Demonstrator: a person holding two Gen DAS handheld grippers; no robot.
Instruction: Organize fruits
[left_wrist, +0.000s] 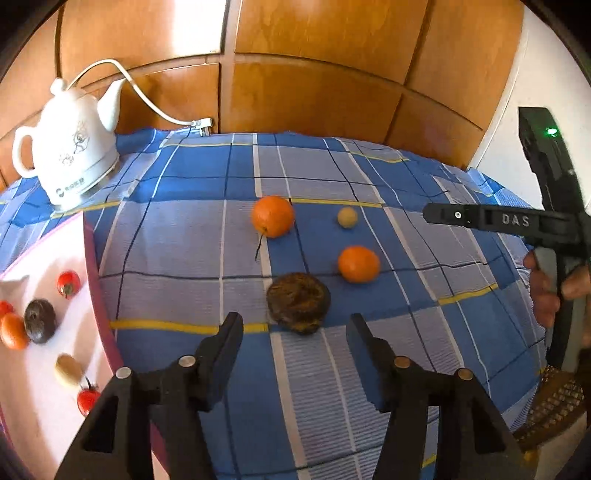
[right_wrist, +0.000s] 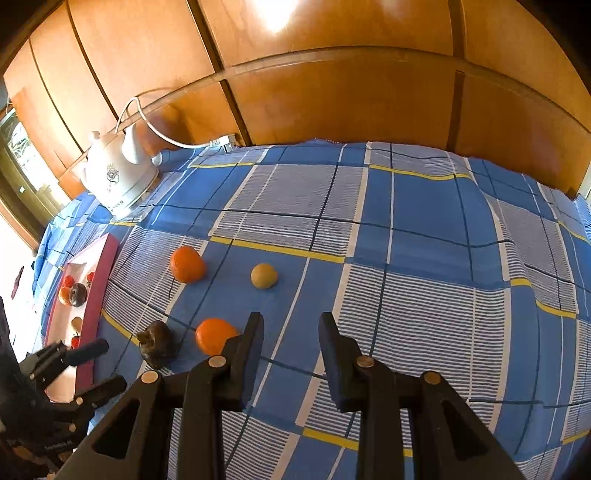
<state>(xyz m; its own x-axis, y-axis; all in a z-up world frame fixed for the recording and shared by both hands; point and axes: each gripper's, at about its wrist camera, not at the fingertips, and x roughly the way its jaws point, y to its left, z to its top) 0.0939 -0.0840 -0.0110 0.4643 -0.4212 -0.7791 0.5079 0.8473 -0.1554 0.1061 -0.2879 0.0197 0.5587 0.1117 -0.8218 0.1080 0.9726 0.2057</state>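
I judge the sorting a little past halfway. On the white tray (left_wrist: 44, 369) at my left lie several fruits already: small red ones, an orange one, a dark round one and a pale brown one. Four pieces are left on the checked cloth (left_wrist: 184, 240): the far orange (left_wrist: 272, 216), a small tan fruit (left_wrist: 347, 217) beside it, the near orange (left_wrist: 358, 263), and the dark brown fruit (left_wrist: 298, 302) closest to me.

My left gripper (left_wrist: 295, 328) hangs just short of the dark brown fruit with its jaws apart and nothing between them; the fruit sits right past the tips, not touched as far as I can tell. That looks to me like the next piece to take across to the tray.

My right gripper (right_wrist: 291, 325) hovers over bare cloth, jaws a small way apart and empty, the near orange just beside its left finger.

A white kettle (left_wrist: 70, 147) stands at the far left corner, well clear of the fruit.
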